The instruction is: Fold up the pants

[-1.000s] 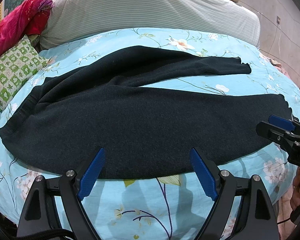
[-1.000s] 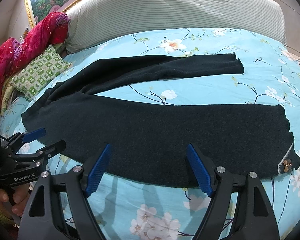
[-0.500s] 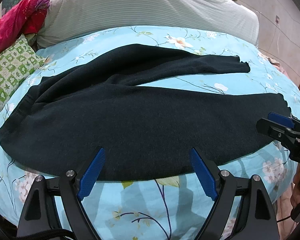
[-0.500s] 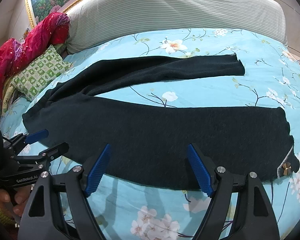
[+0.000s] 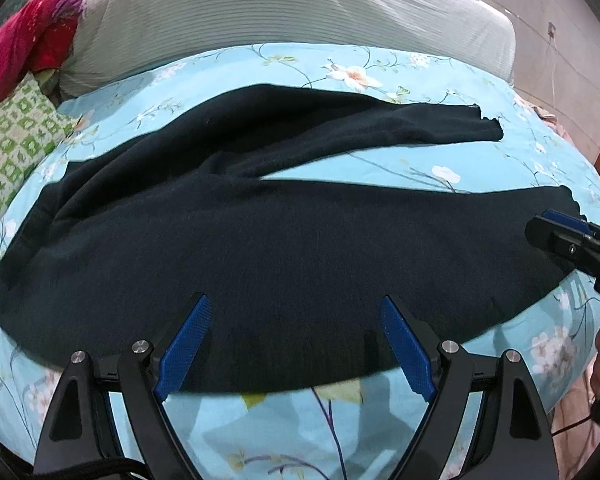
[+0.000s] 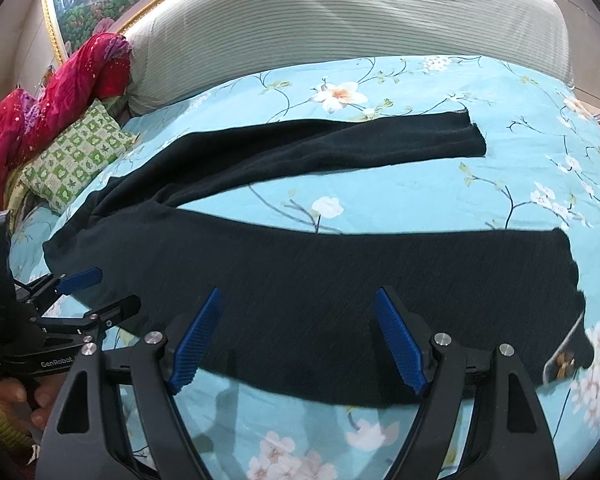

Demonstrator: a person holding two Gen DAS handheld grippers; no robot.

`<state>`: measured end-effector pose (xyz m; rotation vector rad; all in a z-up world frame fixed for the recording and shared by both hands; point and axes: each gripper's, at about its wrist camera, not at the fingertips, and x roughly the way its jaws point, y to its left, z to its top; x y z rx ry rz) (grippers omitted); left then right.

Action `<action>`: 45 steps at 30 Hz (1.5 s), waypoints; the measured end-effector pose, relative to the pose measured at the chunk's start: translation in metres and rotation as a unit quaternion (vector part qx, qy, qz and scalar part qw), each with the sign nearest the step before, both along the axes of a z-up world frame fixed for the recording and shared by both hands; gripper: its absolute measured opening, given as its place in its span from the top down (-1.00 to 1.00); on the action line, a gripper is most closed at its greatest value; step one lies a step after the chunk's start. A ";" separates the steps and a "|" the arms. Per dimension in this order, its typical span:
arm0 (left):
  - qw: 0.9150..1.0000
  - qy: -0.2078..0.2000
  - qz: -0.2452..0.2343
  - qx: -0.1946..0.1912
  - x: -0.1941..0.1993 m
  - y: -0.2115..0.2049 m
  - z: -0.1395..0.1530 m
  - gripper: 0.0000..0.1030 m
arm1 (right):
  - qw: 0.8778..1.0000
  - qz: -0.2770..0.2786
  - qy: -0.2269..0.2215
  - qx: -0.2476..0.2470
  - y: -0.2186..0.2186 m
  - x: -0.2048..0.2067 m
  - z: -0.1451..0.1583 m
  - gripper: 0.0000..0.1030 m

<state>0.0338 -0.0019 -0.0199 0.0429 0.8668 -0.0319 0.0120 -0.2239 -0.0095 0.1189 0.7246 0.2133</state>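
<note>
Black pants (image 5: 292,248) lie flat on the bed, waist at the left, two legs spread apart toward the right; they also show in the right wrist view (image 6: 340,276). My left gripper (image 5: 296,336) is open and empty, its blue pads over the near edge of the near leg. My right gripper (image 6: 300,336) is open and empty over the same leg, nearer the cuff. The right gripper shows in the left wrist view (image 5: 556,232) at the near leg's cuff. The left gripper shows in the right wrist view (image 6: 96,292) near the waist.
The bed has a light blue floral sheet (image 5: 380,432). A striped grey bolster (image 5: 284,4) runs along the back. A green checked pillow (image 5: 8,144) and red cloth (image 5: 28,52) lie at the left. A small tag (image 6: 564,360) shows at the near cuff.
Both grippers have moved slightly forward over the near leg's edge. The pants have not moved and both grippers stay open.
</note>
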 end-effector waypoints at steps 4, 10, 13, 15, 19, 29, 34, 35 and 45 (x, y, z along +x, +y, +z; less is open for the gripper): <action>1.000 0.001 -0.017 -0.002 0.023 -0.001 0.010 -0.68 | 1.000 -0.003 0.001 0.003 -0.014 0.018 0.007 -0.54; 0.999 0.011 -0.047 -0.002 0.074 -0.004 0.030 -0.68 | 1.000 -0.015 0.006 0.013 -0.044 0.060 0.021 -0.54; 0.998 0.024 -0.062 0.004 0.109 -0.006 0.037 -0.68 | 1.000 -0.024 0.005 0.016 -0.062 0.085 0.033 -0.54; 0.997 0.028 -0.070 0.007 0.130 -0.009 0.040 -0.68 | 0.999 -0.031 0.008 0.018 -0.075 0.105 0.042 -0.55; 0.995 0.021 -0.091 0.031 0.174 -0.017 0.046 -0.68 | 0.998 -0.046 0.023 0.019 -0.099 0.142 0.051 -0.55; 0.986 0.083 -0.136 0.049 0.271 -0.035 0.018 -0.68 | 0.997 -0.054 0.062 -0.016 -0.142 0.235 0.039 -0.55; 0.983 0.112 -0.141 0.032 0.296 -0.031 -0.001 -0.48 | 0.994 -0.058 0.094 -0.015 -0.157 0.269 0.019 -0.55; 0.982 0.120 -0.141 0.029 0.299 -0.030 -0.005 -0.36 | 0.994 -0.054 0.098 -0.013 -0.158 0.272 0.015 -0.55; 0.977 0.112 -0.181 0.007 0.280 -0.032 0.009 0.87 | 0.998 -0.018 0.067 0.000 -0.159 0.260 0.030 0.86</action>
